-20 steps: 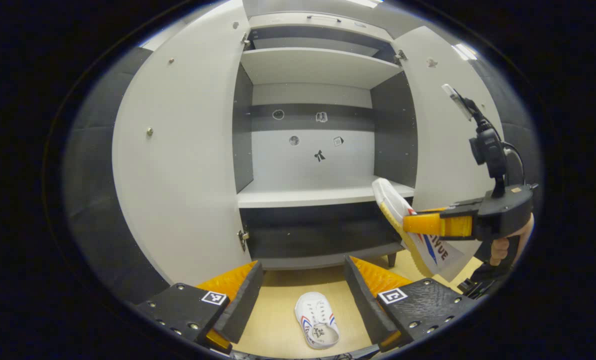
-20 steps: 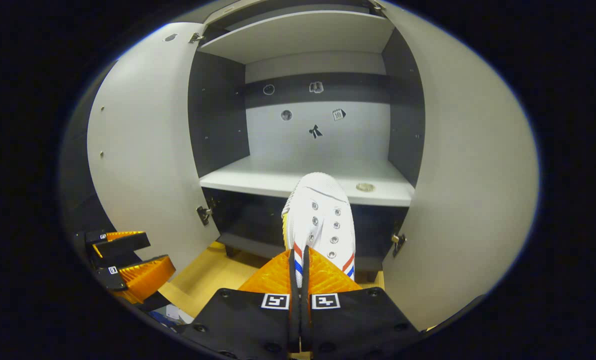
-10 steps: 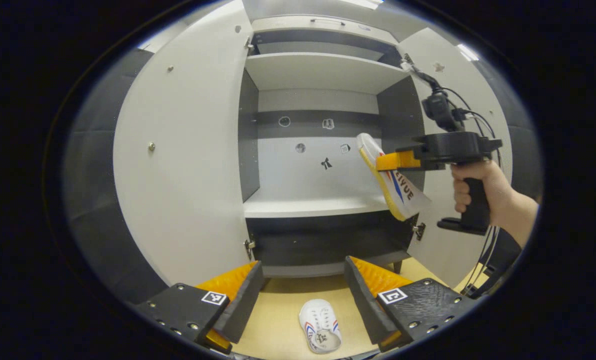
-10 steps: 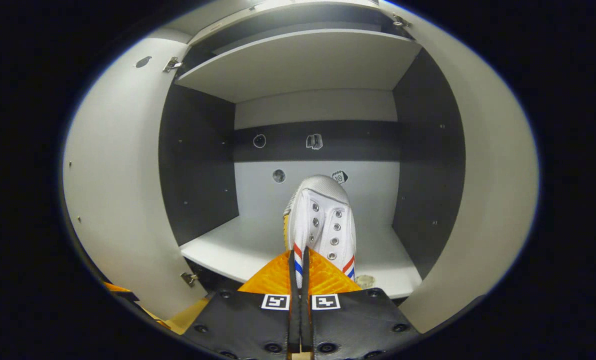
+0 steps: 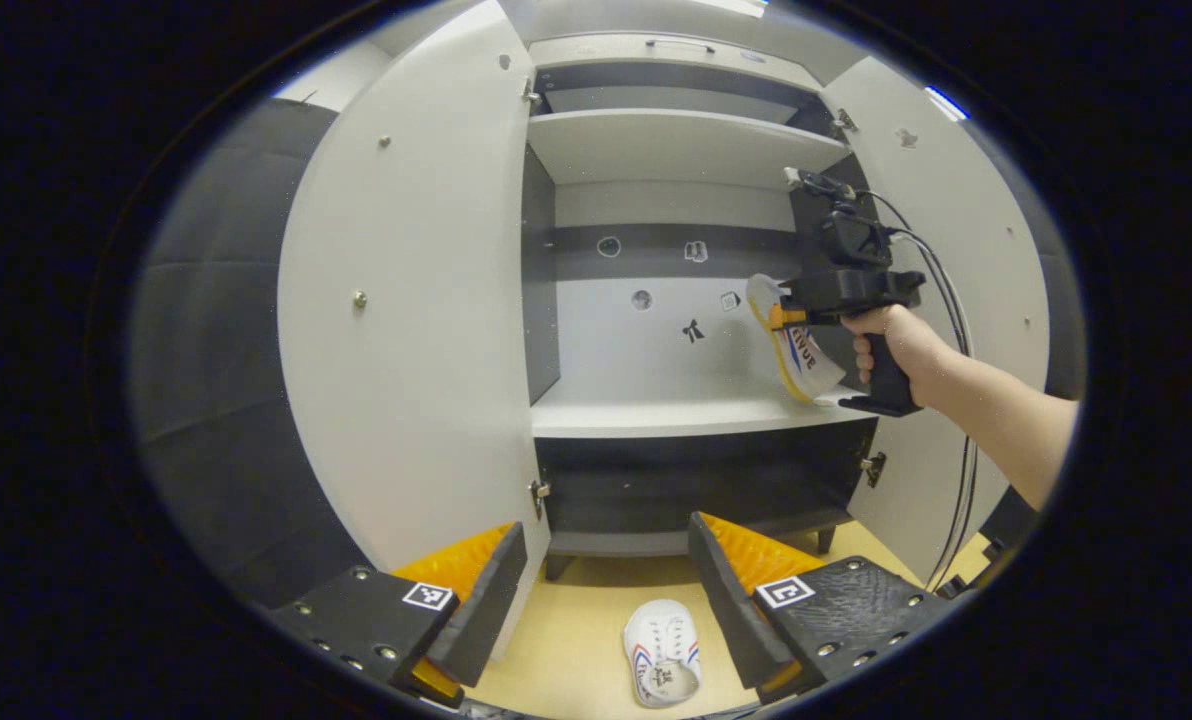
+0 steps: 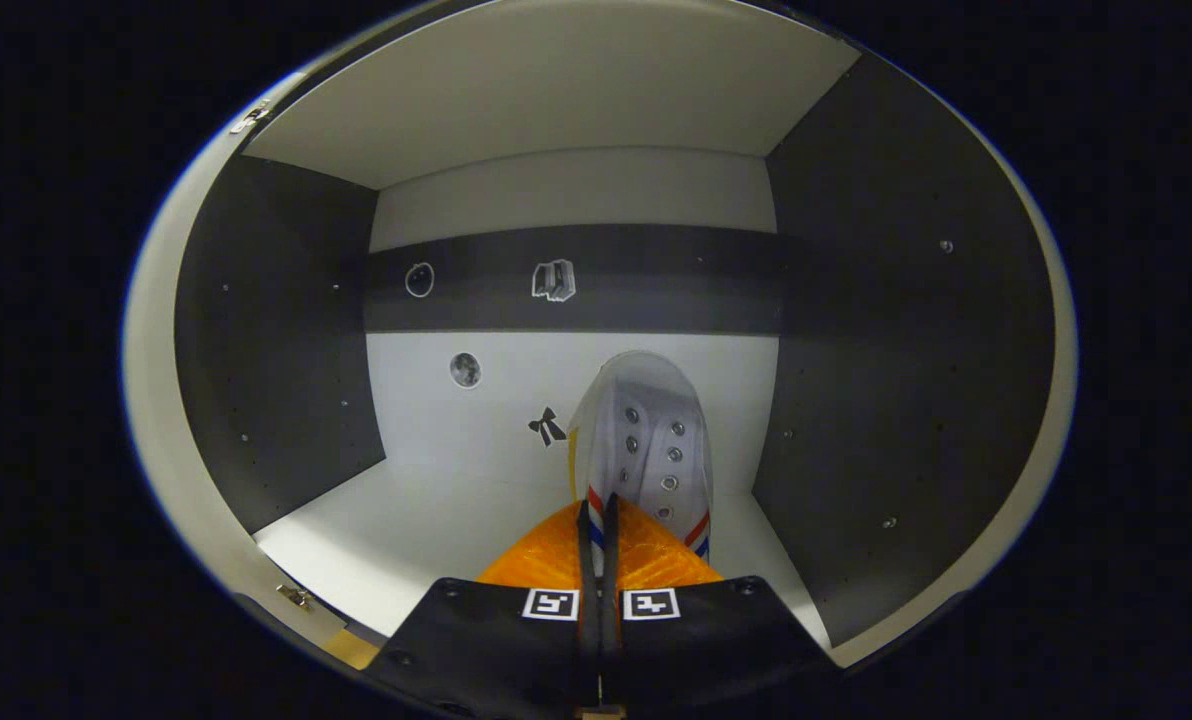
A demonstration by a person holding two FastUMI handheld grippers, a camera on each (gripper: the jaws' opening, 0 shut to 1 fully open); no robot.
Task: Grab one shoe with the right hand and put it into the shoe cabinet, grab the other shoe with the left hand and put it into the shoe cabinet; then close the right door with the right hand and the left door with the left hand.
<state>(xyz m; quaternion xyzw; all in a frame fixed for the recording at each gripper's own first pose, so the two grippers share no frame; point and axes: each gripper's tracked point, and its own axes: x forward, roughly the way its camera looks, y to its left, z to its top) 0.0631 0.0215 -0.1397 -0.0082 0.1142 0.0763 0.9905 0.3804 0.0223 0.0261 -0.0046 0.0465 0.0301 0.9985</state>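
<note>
A white shoe [image 6: 646,440] with red and blue stripes hangs toe-forward in my right gripper [image 6: 596,510], which is shut on its heel end. It is inside the cabinet's middle compartment, over the right part of the white shelf [image 6: 406,510]. In the left gripper view the same shoe [image 5: 801,350] tilts sole-left just above that shelf [image 5: 676,412], with the right gripper [image 5: 780,318] and a hand [image 5: 891,340] behind it. The other white shoe [image 5: 664,655] lies on the floor between the fingers of my left gripper [image 5: 604,527], which is open and holds nothing.
Both cabinet doors stand wide open, the left door [image 5: 416,330] and the right door [image 5: 966,260]. An upper shelf [image 5: 676,140] sits above the compartment, and a dark lower bay [image 5: 696,485] below it. Cables [image 5: 961,470] hang from the right gripper. The wooden floor [image 5: 566,650] lies in front.
My right gripper has carried its shoe up and forward, from outside the cabinet into the middle compartment. The left gripper stayed low and open over the floor shoe, shifting slightly.
</note>
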